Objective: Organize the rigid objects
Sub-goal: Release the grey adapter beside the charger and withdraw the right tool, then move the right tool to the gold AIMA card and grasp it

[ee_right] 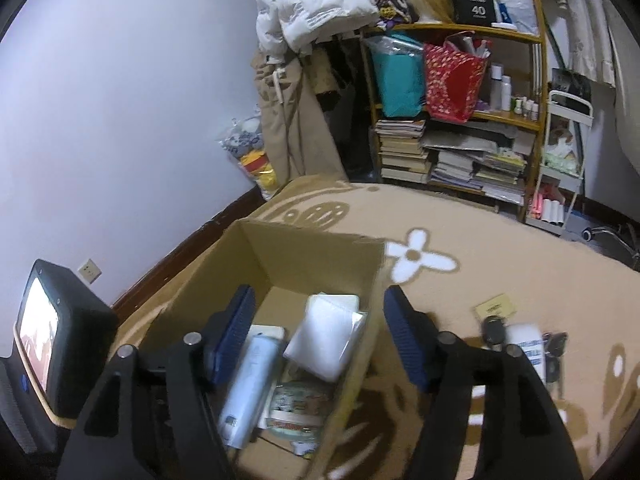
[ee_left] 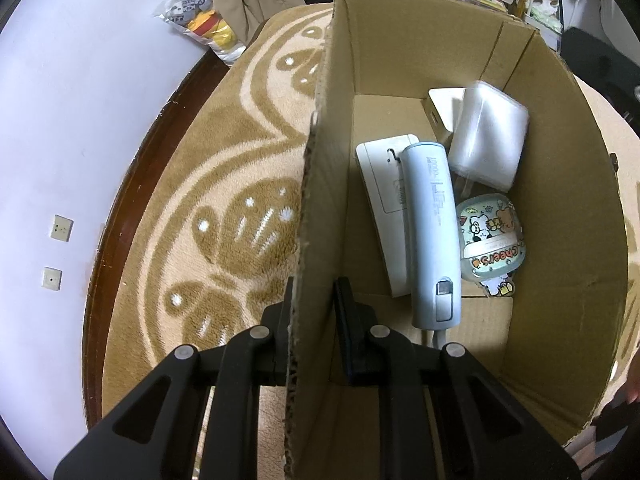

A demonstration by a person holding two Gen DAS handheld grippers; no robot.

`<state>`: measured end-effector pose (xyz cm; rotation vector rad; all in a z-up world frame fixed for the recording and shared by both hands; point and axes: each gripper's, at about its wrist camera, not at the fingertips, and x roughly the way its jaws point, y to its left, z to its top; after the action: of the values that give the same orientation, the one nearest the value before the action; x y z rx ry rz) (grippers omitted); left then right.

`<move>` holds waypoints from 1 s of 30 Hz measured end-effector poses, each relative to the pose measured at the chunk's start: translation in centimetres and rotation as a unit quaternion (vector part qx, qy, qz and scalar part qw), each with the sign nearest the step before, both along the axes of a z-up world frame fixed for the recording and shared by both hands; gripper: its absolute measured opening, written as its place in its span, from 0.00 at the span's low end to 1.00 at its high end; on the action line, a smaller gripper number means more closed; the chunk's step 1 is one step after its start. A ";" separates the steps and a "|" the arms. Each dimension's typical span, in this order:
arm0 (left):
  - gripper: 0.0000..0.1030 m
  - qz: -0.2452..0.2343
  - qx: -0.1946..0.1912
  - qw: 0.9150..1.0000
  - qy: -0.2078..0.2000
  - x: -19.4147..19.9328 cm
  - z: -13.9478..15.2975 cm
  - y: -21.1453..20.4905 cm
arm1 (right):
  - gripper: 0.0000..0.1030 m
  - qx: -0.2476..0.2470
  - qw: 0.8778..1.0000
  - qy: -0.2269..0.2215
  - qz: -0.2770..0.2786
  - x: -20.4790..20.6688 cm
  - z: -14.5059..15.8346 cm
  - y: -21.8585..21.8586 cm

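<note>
An open cardboard box (ee_left: 568, 216) (ee_right: 320, 252) stands on the rug. Inside lie a pale blue power bank (ee_left: 432, 232) (ee_right: 250, 388), a flat white device (ee_left: 380, 184), a translucent white case (ee_left: 488, 136) (ee_right: 330, 336), a beige block (ee_left: 440, 110) and a round cartoon-print tin (ee_left: 490, 236) (ee_right: 300, 408). My left gripper (ee_left: 314, 300) is shut on the box's left wall, one finger outside and one inside. My right gripper (ee_right: 320, 320) hangs open above the box with nothing between its fingers. On the rug to its right lie a white bottle (ee_right: 528, 344), dark keys (ee_right: 494, 332) and a tan card (ee_right: 496, 306).
The patterned tan rug (ee_left: 224, 184) (ee_right: 500, 248) meets a dark skirting board and white wall on the left. A bagged plush toy (ee_left: 200, 12) (ee_right: 252, 152) leans by the wall. A cluttered bookshelf (ee_right: 452, 120) and white cart (ee_right: 560, 168) stand at the back.
</note>
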<state>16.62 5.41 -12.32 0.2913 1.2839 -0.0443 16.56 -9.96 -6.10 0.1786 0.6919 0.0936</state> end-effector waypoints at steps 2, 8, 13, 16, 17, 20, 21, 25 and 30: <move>0.16 0.000 0.001 1.000 0.000 0.0 0.0 -0.1 | 0.76 -0.008 1.000 -0.001 -0.012 0.0 0.0 -0.9; 0.16 0.000 0.002 1.000 0.000 -0.1 0.0 -0.1 | 0.76 -0.012 0.999 0.016 -0.048 1.3 -0.6 -4.6; 0.16 0.000 0.001 1.000 0.003 0.1 0.1 0.0 | 0.76 -0.010 0.997 0.042 -0.064 3.2 -1.8 -7.6; 0.16 0.000 0.002 1.000 0.003 0.2 0.0 0.0 | 0.76 -0.012 0.995 0.061 -0.080 4.6 -2.8 -9.2; 0.16 0.000 0.001 1.000 0.003 0.2 0.0 0.1 | 0.76 -0.013 0.994 0.069 -0.084 5.0 -3.2 -9.8; 0.16 0.000 0.002 1.000 0.003 0.2 0.0 0.0 | 0.76 -0.022 0.991 0.094 -0.089 6.1 -4.4 -10.9; 0.16 0.000 0.002 1.000 0.003 0.2 -0.1 0.0 | 0.76 -0.024 0.990 0.105 -0.090 6.4 -4.9 -11.3; 0.16 -0.002 0.003 1.000 0.003 0.2 -0.1 0.0 | 0.68 -0.025 0.985 0.152 -0.083 7.3 -7.1 -12.4; 0.17 -0.006 0.010 1.000 0.003 0.2 -0.3 -0.2 | 0.50 -0.020 0.979 0.190 -0.077 7.2 -9.3 -13.3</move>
<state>16.87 5.21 -12.57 0.3172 1.2895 -0.0425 23.74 -23.27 -15.40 0.2141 1.0566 -0.1072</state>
